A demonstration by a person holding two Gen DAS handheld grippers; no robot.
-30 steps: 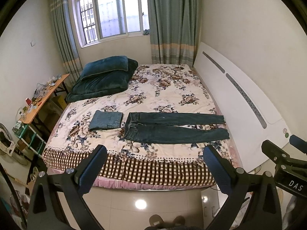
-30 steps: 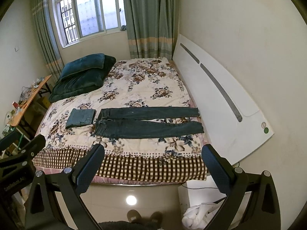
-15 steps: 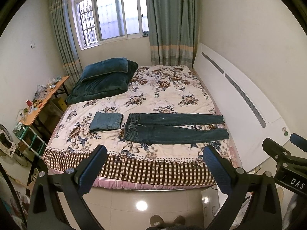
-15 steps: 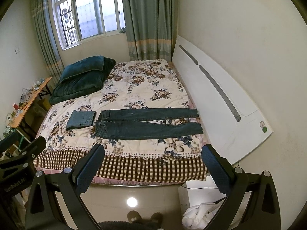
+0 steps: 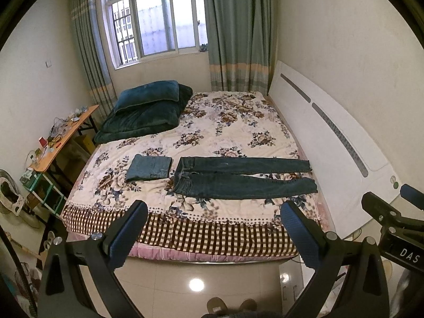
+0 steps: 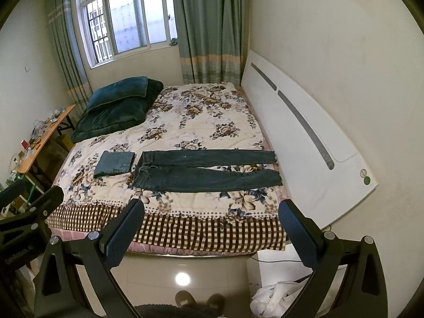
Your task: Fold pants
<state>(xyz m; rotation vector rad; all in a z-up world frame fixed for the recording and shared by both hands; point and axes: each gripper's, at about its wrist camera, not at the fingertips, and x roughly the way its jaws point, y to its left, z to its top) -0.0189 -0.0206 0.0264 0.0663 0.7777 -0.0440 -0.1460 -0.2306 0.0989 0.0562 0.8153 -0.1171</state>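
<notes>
Nothing is grabbed yet, so the step in hand looks like the approach. Both the left gripper and the right gripper hang over the floor short of the bed, spread wide and empty, well apart from the fabric.

My take on doing it well: step in square to the near edge of the floral quilted bed, then go for the near leg first. Left claw pinches low at the waistband corner, right claw pinches at the hem, and both lift together and lay it flat onto the far leg so the seams line up. Bite only the denim, not the quilt under it, since the cover looks soft and would bunch.

The dark blue denim jeans lie flat across the near part of the bed, waistband to the left, legs running right toward the white headboard panel. The two legs sit slightly apart, mostly smooth. Just beside the waistband sits a folded lighter blue denim piece, not touching. A dark teal plush blanket stack is far back by the window.
</notes>
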